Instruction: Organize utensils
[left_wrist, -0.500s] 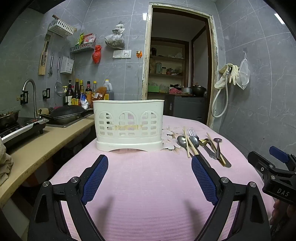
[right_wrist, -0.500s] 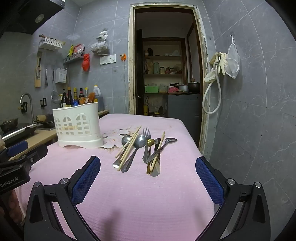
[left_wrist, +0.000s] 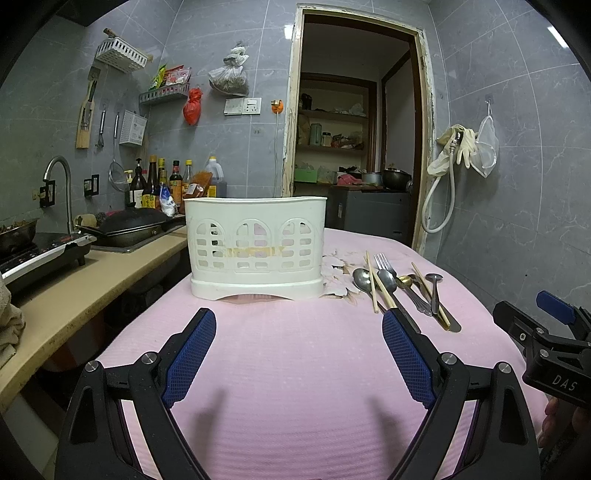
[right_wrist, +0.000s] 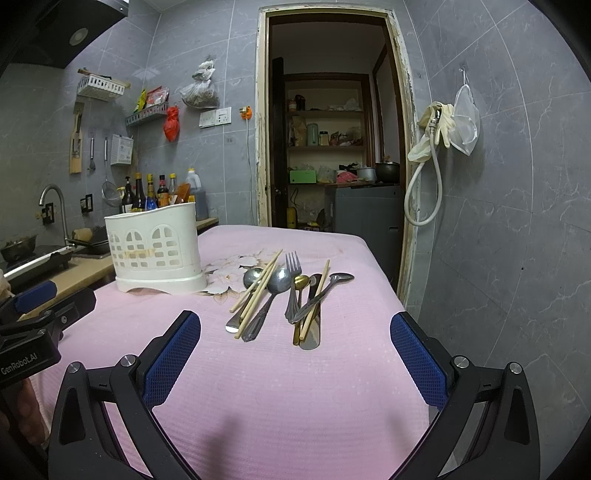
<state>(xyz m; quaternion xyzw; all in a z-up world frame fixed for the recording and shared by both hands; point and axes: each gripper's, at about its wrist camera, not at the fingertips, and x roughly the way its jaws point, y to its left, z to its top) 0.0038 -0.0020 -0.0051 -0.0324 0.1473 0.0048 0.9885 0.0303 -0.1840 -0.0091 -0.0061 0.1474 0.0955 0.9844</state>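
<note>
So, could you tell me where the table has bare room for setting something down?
The pink tablecloth is bare along the near side, between the open right gripper and the utensil pile. It is crowded further back, where the pile lies just right of the white caddy.

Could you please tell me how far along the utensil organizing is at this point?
Nothing looks done yet: no handles show above the rim of the white holder. Nothing is in hand either; the left gripper and right gripper are both open and empty above the pink cloth. All of it is left: the spoons, fork and chopsticks lie beside the holder.
</note>
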